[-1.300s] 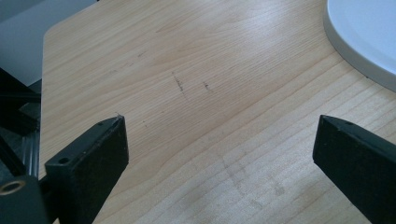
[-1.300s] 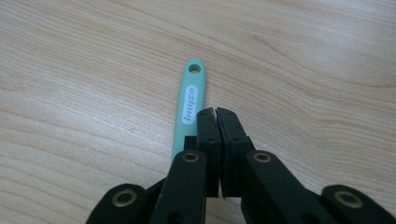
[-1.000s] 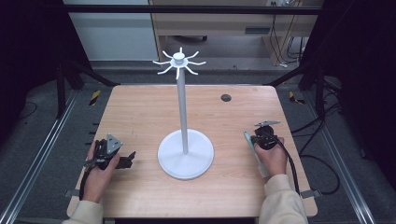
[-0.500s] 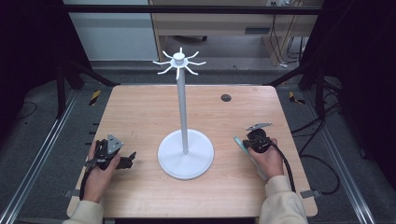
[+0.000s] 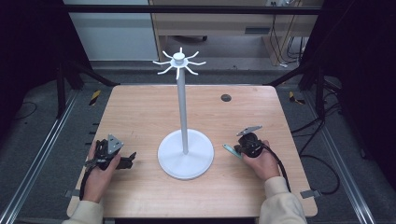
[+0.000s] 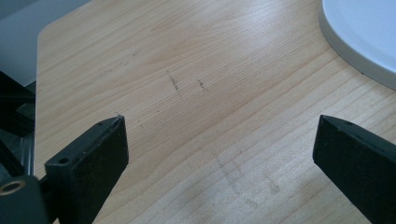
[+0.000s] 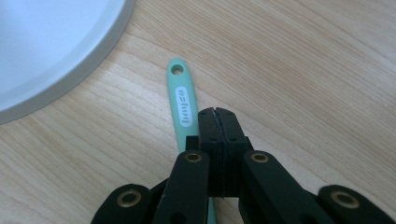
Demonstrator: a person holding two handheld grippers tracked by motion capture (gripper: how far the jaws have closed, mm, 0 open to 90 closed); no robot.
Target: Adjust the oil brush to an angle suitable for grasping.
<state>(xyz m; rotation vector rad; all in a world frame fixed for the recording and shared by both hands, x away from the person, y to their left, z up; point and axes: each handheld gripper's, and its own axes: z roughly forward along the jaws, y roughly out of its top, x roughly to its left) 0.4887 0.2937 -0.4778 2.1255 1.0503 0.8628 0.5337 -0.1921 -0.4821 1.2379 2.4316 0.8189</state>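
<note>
While the left gripper [image 5: 122,160] rests on the tabletop [image 5: 140,112] near the front left corner, its jaws stand released, wide apart, with bare wood between them in the left gripper view [image 6: 219,140]. The left hand [image 5: 100,175] wraps its body, and the grey three-cornered plate sits on top. The jaws point toward the stand's base, apart from it; the base edge [image 6: 359,42] shows at the top right of that view.

White stand [image 5: 182,107]: round base [image 5: 185,161] at centre front of the tabletop, thin upright pole, ring of hook arms [image 5: 179,63] at the top. No items on the hooks.

Right gripper [image 5: 236,150] is held by the right hand [image 5: 261,161], just right of the base, pointing toward it. In the right gripper view its jaws [image 7: 218,122] look clenched, pads pressed together with no visible gap. A mint-green handle [image 7: 181,100] with a hang hole and a white label runs beside and under the jaws, its holed end near the base rim [image 7: 70,79] but not touching it. Cannot tell if the jaws actually pinch the handle or just sit next to it. In the high view the handle [image 5: 229,150] pokes out left of the gripper, tilted.

Small dark round grommet [image 5: 226,97] sits in the tabletop, back right.
</note>
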